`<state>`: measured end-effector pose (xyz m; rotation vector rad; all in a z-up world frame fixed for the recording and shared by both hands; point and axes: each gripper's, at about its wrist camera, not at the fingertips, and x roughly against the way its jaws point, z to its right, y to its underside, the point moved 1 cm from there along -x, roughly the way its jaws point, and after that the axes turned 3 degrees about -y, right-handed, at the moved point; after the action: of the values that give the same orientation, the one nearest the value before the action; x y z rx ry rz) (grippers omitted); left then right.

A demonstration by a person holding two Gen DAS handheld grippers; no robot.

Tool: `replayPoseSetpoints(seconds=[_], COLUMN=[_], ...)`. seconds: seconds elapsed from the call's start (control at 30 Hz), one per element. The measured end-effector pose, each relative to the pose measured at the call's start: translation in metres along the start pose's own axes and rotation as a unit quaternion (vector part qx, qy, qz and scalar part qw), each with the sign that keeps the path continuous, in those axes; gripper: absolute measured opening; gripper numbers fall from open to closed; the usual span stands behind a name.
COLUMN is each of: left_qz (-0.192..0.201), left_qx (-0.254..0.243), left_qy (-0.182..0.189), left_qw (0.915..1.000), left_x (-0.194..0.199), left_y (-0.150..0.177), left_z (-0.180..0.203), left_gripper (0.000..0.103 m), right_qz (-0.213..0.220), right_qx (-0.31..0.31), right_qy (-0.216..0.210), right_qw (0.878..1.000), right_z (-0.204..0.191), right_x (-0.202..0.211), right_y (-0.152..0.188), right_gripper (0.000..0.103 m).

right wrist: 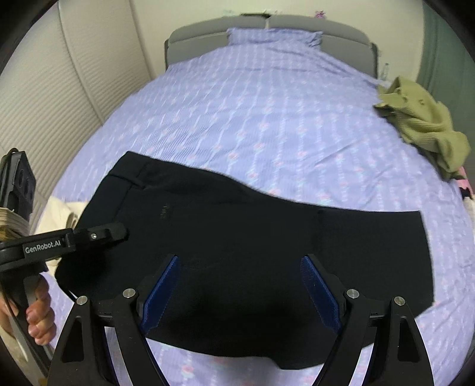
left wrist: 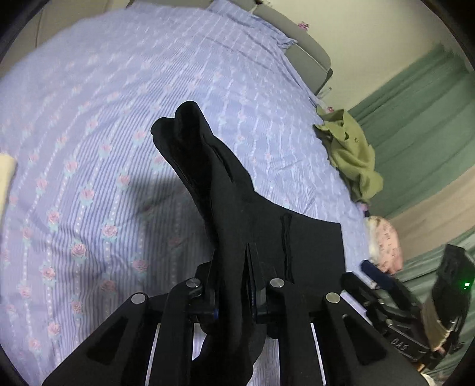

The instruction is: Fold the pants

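Black pants (right wrist: 237, 231) lie across a lilac flowered bed sheet (right wrist: 267, 118), folded lengthwise. In the left wrist view one end of the pants (left wrist: 207, 166) is lifted off the bed and hangs bunched, with my left gripper (left wrist: 234, 255) shut on the fabric. The rest of the pants (left wrist: 314, 246) lies flat to the right. My right gripper (right wrist: 240, 267) hovers open over the middle of the pants, its blue pads (right wrist: 317, 294) wide apart and touching nothing. From that view the left gripper (right wrist: 118, 231) shows at the pants' left end, held by a hand (right wrist: 38, 308).
An olive green garment (right wrist: 424, 124) is heaped at the bed's right edge. A pink cloth (left wrist: 386, 246) lies below it, and a cream cloth (right wrist: 62, 210) at the left edge. A grey headboard (right wrist: 297, 23) stands at the far end. Green curtains (left wrist: 415, 118) hang on the right.
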<state>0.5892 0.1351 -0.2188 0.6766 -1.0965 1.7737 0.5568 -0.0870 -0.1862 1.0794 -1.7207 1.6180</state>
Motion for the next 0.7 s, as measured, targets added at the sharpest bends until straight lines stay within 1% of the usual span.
replayPoseSetpoints(seconds=[0.03, 0.1, 0.13, 0.17, 0.23, 0.33, 0.37, 0.43, 0.53, 0.57, 0.63, 0.67, 0.7], left_qz=[0.004, 0.016, 0.022, 0.029, 0.038, 0.05, 0.051, 0.052, 0.049, 0.046, 0.04, 0.036, 0.029], left_qx=[-0.011, -0.039, -0.047, -0.053, -0.057, -0.067, -0.072, -0.081, -0.093, -0.099, -0.108, -0.114, -0.117], left_qy=[-0.01, -0.029, -0.033, -0.033, -0.024, -0.016, -0.015, -0.023, -0.028, -0.03, -0.037, -0.041, -0.045], left_qw=[0.9999, 0.9987, 0.9981, 0.9977, 0.9973, 0.9964, 0.996, 0.9951, 0.9941, 0.9935, 0.9926, 0.9919, 0.9917], left_x=[0.002, 0.002, 0.004, 0.005, 0.005, -0.002, -0.006, -0.019, -0.039, -0.05, -0.068, -0.082, -0.096], left_y=[0.001, 0.004, 0.005, 0.006, 0.008, 0.011, 0.013, 0.015, 0.02, 0.021, 0.023, 0.025, 0.027], left_z=[0.014, 0.056, 0.068, 0.088, 0.112, 0.156, 0.17, 0.206, 0.248, 0.269, 0.294, 0.307, 0.321], left_gripper=[0.014, 0.014, 0.014, 0.014, 0.014, 0.014, 0.014, 0.014, 0.014, 0.014, 0.014, 0.014, 0.014], right_qz=[0.004, 0.018, 0.022, 0.03, 0.04, 0.054, 0.059, 0.063, 0.066, 0.066, 0.064, 0.061, 0.059], right_qx=[-0.003, -0.016, -0.018, -0.023, -0.027, -0.034, -0.036, -0.038, -0.039, -0.041, -0.043, -0.045, -0.046], right_qy=[0.002, 0.006, 0.008, 0.013, 0.02, 0.022, 0.02, 0.02, 0.022, 0.02, 0.018, 0.018, 0.017], right_qw=[1.0, 1.0, 1.0, 0.999, 0.999, 0.998, 0.997, 0.997, 0.997, 0.997, 0.997, 0.997, 0.997], right_z=[0.007, 0.033, 0.042, 0.057, 0.081, 0.115, 0.132, 0.155, 0.196, 0.207, 0.232, 0.249, 0.258], right_x=[0.006, 0.026, 0.032, 0.042, 0.056, 0.075, 0.083, 0.093, 0.105, 0.107, 0.109, 0.109, 0.108], right_y=[0.0, 0.001, 0.001, 0.002, 0.004, 0.009, 0.012, 0.016, 0.024, 0.025, 0.028, 0.03, 0.031], right_gripper=[0.084, 0.084, 0.084, 0.084, 0.084, 0.084, 0.084, 0.084, 0.084, 0.084, 0.084, 0.084, 0.084])
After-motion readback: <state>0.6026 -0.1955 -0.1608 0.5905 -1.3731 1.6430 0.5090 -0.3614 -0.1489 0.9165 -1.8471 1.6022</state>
